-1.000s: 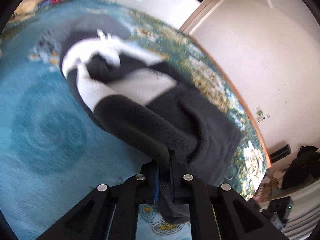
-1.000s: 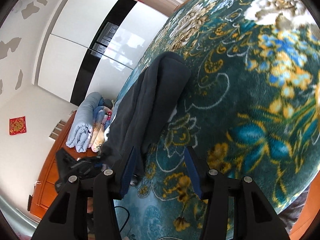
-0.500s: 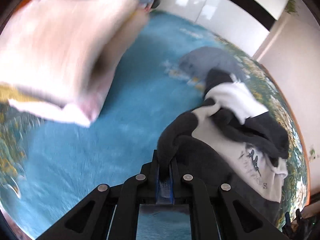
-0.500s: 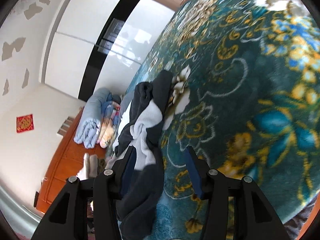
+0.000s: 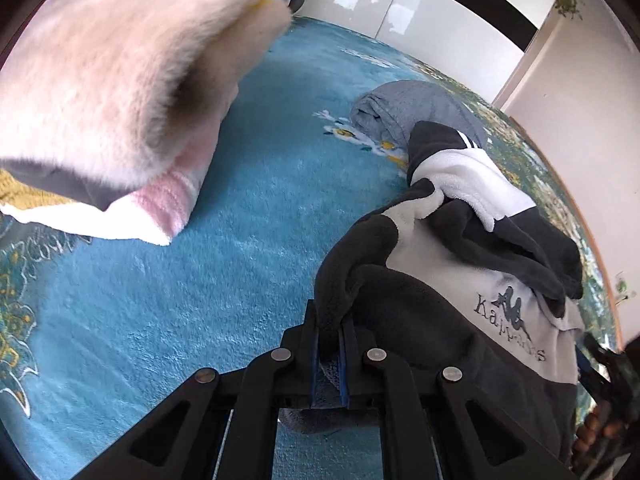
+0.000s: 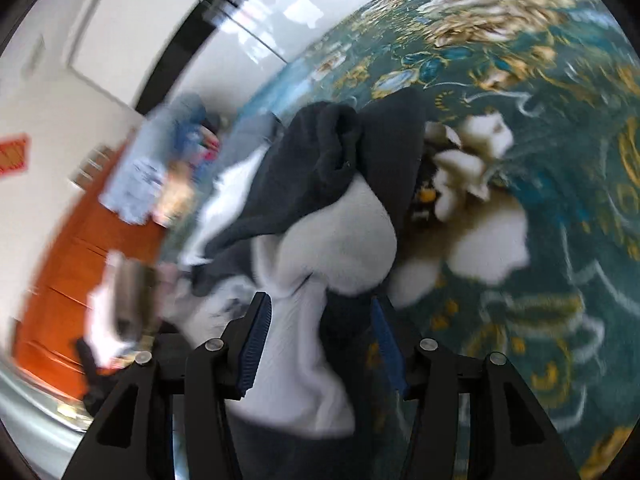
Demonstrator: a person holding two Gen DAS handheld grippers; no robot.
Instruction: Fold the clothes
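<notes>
A dark grey and white fleece top [image 5: 452,276] with a printed logo lies bunched on the teal floral carpet [image 5: 224,280]. My left gripper [image 5: 331,344] is shut on a dark edge of this top, low in the left wrist view. In the blurred right wrist view the same top [image 6: 332,240] fills the centre. My right gripper [image 6: 320,316] is open, its fingers on either side of the white and dark cloth, which lies between them.
A stack of folded pink and white fluffy clothes [image 5: 120,92] looms at the upper left. A grey garment [image 5: 416,112] lies beyond the top. A white wardrobe [image 5: 420,12] and wall stand behind. Orange wooden furniture [image 6: 60,280] and blue bedding [image 6: 152,160] show at left.
My left gripper has swung left with the top's edge held, so the folded stack came into view. My right gripper has moved in over the top, which now lies between its open fingers.
</notes>
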